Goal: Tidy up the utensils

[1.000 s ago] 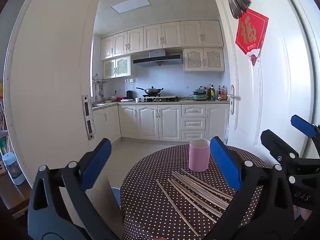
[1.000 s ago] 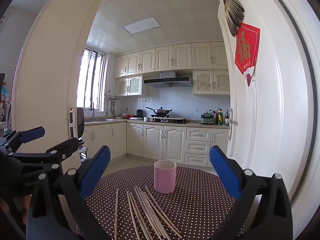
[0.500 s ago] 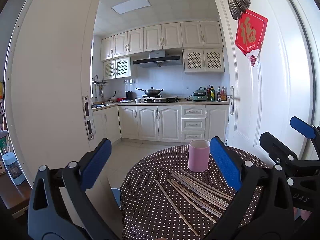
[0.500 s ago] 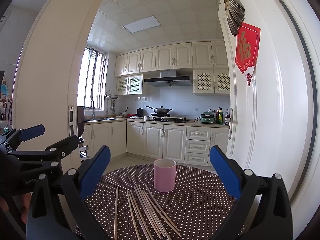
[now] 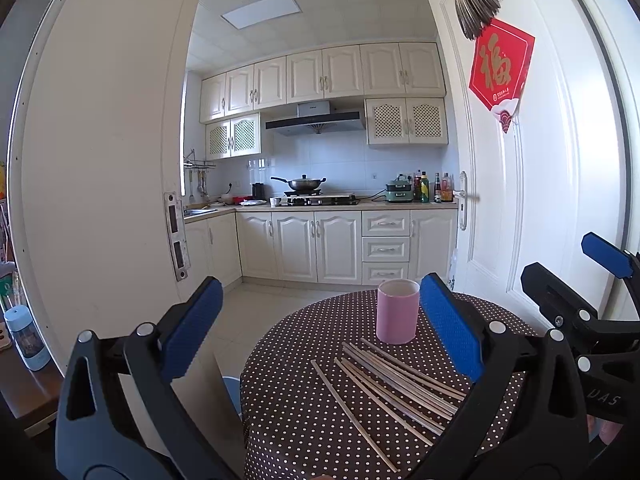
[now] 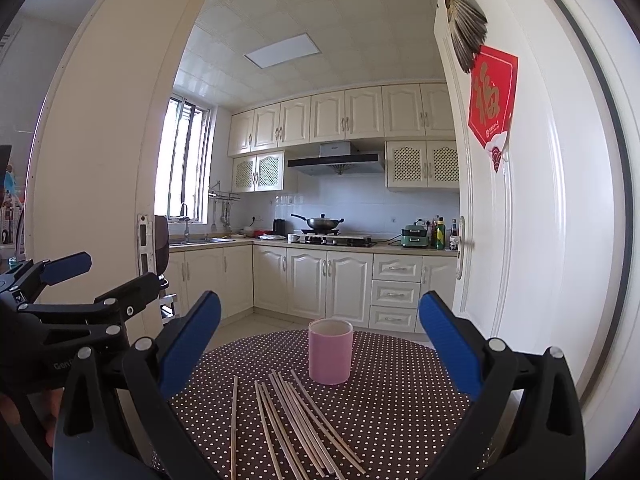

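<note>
- While we hold both fingers apart, left gripper and right gripper grip nothing.
- Chopsticks lie on the bench before the cup; their near ends are cut off.
- On the right gripper's body, seen from the left wrist, we read "UAS".

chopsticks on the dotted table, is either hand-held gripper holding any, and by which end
Nothing is held. The left hand-held gripper and right hand-held gripper are both open above the table, and the chopsticks lie loose beside the pink cup.

Beyond your round table in its brown polka-dot cloth you see cream kitchen cabinets, a dark lidded wok on the stove, and — hung on the white door — a red diamond-shaped paper sign.
</note>
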Tool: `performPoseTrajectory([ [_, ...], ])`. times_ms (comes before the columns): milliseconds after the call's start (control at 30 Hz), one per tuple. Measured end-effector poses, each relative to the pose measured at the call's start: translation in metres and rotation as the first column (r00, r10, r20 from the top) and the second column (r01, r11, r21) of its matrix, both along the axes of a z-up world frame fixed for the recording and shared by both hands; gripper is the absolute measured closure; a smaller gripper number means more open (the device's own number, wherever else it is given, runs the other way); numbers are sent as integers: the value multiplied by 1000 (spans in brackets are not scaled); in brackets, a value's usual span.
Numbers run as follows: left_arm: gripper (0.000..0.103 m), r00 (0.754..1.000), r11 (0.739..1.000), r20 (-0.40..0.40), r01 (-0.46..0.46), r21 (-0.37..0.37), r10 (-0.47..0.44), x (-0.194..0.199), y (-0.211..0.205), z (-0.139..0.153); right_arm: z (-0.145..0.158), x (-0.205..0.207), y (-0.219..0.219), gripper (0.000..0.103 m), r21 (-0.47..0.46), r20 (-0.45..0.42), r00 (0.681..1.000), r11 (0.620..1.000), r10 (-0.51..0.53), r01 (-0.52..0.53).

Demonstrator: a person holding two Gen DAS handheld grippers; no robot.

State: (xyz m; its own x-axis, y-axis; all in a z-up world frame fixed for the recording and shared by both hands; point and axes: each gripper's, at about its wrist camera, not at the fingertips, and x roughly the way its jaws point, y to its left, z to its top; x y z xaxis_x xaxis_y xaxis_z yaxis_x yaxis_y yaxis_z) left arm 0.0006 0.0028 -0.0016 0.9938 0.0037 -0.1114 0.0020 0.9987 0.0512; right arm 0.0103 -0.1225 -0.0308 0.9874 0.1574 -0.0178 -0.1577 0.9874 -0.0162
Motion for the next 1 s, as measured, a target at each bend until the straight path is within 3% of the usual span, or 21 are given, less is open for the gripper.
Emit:
performPoseTrajectory([
  [333, 6, 1000, 1000, -1, -9, 4, 9, 1, 1, -1, -1, -1, 4, 7, -44, -1, 1000, 999, -20, 20],
  [1000, 6, 1000, 1000, 6, -3, 3, 3, -1, 0, -3, 1, -3, 3, 7, -45, 7, 1000, 999, -26, 27],
])
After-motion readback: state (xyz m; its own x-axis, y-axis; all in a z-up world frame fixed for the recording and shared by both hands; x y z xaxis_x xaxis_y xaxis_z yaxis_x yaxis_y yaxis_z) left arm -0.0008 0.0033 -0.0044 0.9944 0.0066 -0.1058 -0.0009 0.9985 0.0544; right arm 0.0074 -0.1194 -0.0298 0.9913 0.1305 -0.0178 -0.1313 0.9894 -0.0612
